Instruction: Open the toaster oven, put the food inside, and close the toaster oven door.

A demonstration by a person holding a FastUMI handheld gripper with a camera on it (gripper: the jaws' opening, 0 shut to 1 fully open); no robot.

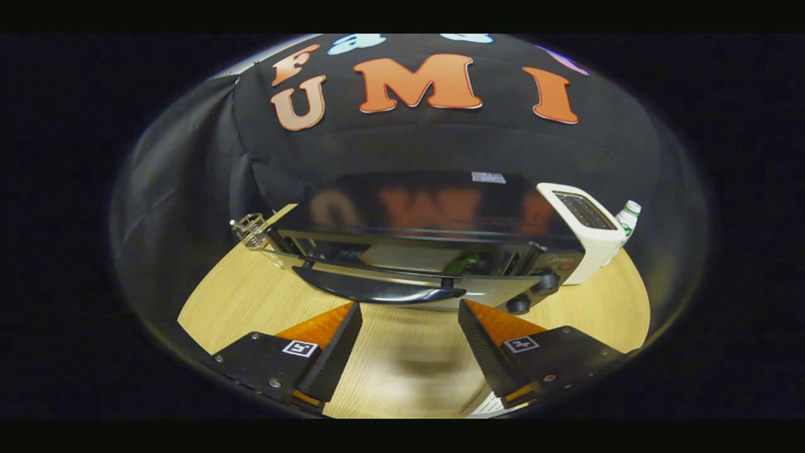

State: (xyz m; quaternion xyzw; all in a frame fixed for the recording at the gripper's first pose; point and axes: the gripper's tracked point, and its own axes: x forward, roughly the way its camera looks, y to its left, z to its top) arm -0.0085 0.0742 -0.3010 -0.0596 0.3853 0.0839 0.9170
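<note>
The toaster oven [427, 245] sits on a pale wood-grain table [245, 296], just ahead of the gripper [409, 314], whose two fingers stand wide apart with nothing between them but bare tabletop. A small pale sticker lies on the oven's glossy black top, and there is faint lettering on the control panel above the knobs [546, 281]; neither can be read. Each finger carries a small square black-and-white marker [299, 348]. The oven's door [352, 267] is partly lowered, its dark curved handle [383, 290] just beyond the fingertips. Through the gap something flat and pale [409, 257] shows inside, with a bit of green [465, 263] beside it; what food it is cannot be told. To the oven's right, close against it, stands a white slot toaster [585, 229], and behind that a white bottle [627, 217] with a green label. At the oven's left corner sits a small wire holder [251, 229]. Black cloth [188, 176] hangs behind and to the side as the booth's wall.
</note>
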